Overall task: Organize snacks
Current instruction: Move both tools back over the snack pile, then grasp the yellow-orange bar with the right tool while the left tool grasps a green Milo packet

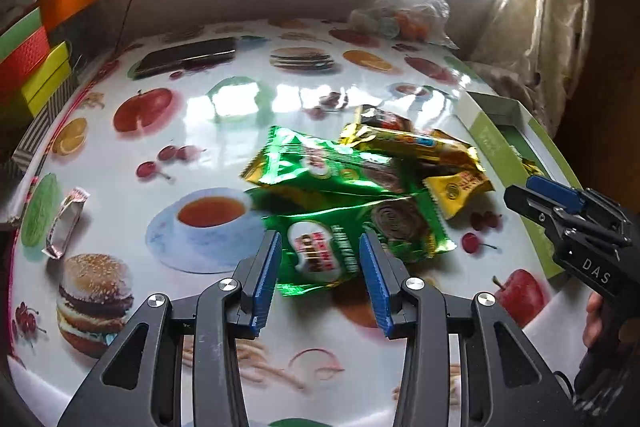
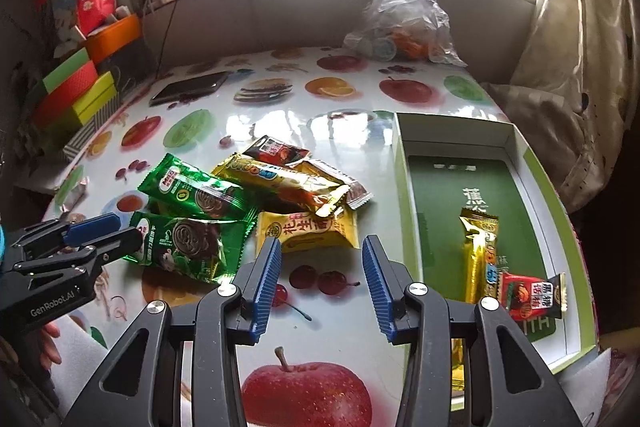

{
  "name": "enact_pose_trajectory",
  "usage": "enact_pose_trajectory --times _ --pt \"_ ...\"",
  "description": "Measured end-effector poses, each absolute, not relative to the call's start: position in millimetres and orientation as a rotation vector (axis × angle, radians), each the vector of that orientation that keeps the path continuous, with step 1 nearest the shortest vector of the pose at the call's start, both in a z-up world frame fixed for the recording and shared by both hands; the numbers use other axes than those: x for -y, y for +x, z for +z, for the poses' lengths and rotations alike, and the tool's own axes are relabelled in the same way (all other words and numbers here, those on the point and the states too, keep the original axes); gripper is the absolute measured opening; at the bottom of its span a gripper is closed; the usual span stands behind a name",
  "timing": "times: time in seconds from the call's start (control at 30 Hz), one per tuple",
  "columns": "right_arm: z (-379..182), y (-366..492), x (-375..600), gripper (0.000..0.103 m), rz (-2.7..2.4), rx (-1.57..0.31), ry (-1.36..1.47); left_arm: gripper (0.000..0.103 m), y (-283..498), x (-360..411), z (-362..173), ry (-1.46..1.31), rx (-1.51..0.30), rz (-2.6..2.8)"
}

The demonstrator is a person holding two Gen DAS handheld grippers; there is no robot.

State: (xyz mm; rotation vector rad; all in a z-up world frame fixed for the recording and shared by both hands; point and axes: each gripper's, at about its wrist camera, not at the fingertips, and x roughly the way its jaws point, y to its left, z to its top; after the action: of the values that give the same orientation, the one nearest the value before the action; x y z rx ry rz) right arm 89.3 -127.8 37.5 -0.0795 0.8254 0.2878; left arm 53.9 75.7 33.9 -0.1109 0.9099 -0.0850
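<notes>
A pile of snack packets lies mid-table. The near green biscuit packet (image 1: 352,243) (image 2: 188,245) lies between the open fingers of my left gripper (image 1: 319,247), which hovers over its near end. A second green packet (image 1: 320,163) (image 2: 196,191), gold bars (image 1: 412,143) (image 2: 288,183), a yellow peanut packet (image 2: 308,231) (image 1: 456,189) and a dark red packet (image 2: 276,151) lie behind. My right gripper (image 2: 319,251) is open and empty, just short of the yellow packet. The green-lined box (image 2: 404,187) on the right holds a gold bar (image 2: 478,255) and a red packet (image 2: 532,297).
A phone (image 1: 188,57) lies at the far left of the table. A clear plastic bag (image 2: 404,23) sits at the far edge. Coloured boxes (image 2: 76,95) stack along the left. A small wrapper (image 1: 66,223) lies near the left edge. A curtain (image 2: 560,87) hangs on the right.
</notes>
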Motion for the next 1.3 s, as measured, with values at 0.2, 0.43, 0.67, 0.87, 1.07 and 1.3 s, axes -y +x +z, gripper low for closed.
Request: enact_pose_trajectory --times 0.2,0.43,0.67,0.87,1.07,1.3 --pt "31 95 117 0.042 0.313 -0.850 -0.092 0.042 59 -83 30 -0.111 -0.920 -0.117" --pt "22 112 113 0.051 0.316 -0.889 -0.087 0.042 61 -72 20 -0.128 -0.956 -0.221" --pt "13 120 111 0.051 0.333 -0.918 -0.099 0.042 50 -51 18 -0.072 -0.976 -0.317" --pt "14 122 116 0.051 0.328 -0.926 -0.073 0.042 50 -54 29 0.001 -0.939 -0.300" --pt "30 124 114 0.051 0.326 -0.855 -0.130 0.043 59 -44 35 0.066 -0.924 -0.343" --pt "36 144 99 0.051 0.455 -0.835 -0.207 0.043 72 -30 30 0.112 -0.942 -0.410"
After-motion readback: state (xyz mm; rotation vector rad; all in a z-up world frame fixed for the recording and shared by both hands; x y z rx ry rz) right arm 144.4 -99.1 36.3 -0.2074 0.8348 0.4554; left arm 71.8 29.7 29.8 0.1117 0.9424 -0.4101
